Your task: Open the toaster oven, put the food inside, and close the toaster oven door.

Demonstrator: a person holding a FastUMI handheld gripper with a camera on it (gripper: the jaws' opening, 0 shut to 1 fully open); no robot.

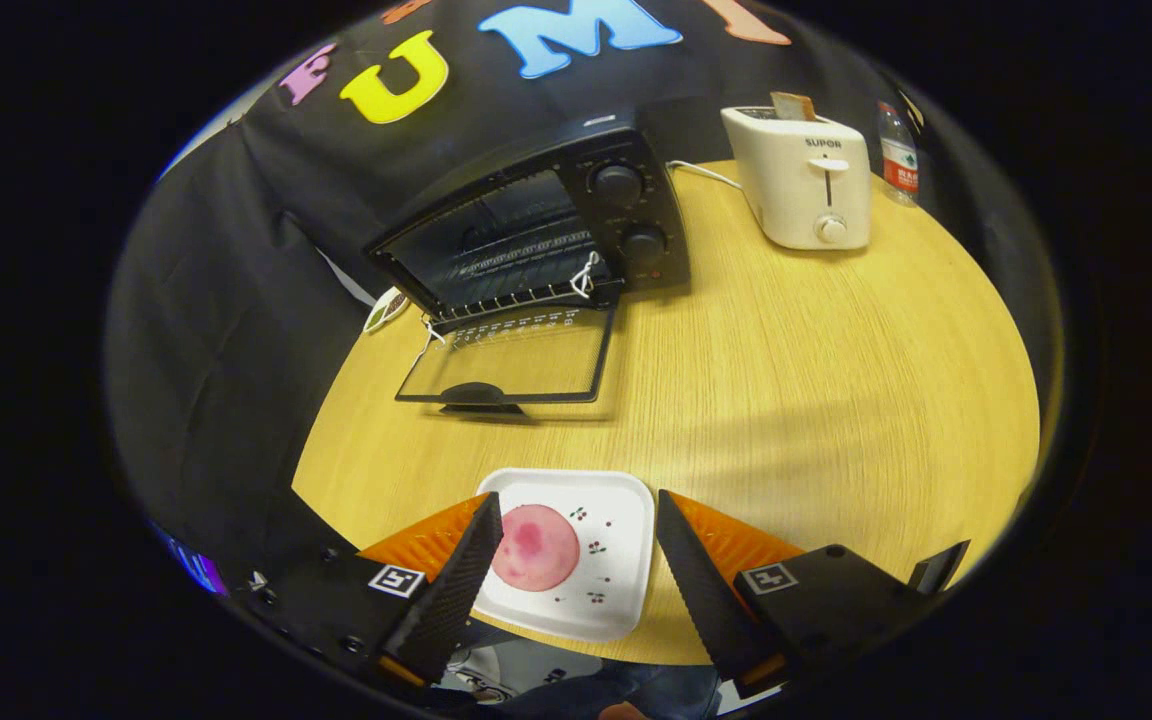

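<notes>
A black toaster oven [556, 225] stands at the far left of the wooden table [786, 380]. Its glass door [506, 360] lies folded down flat in front of it, so the rack inside shows. A round pink slice of food [534, 547] rests on a square white plate [616, 540] near the table's front edge. My gripper [576, 505] is open and hangs over the plate. The food sits between the fingers, close to the left one. Neither finger touches it.
A cream pop-up toaster [806, 180] with a slice of bread in its slot stands at the back right. A water bottle [898, 155] stands just beyond it. A white cord [701, 172] runs behind the oven. Bare wood lies between plate and oven.
</notes>
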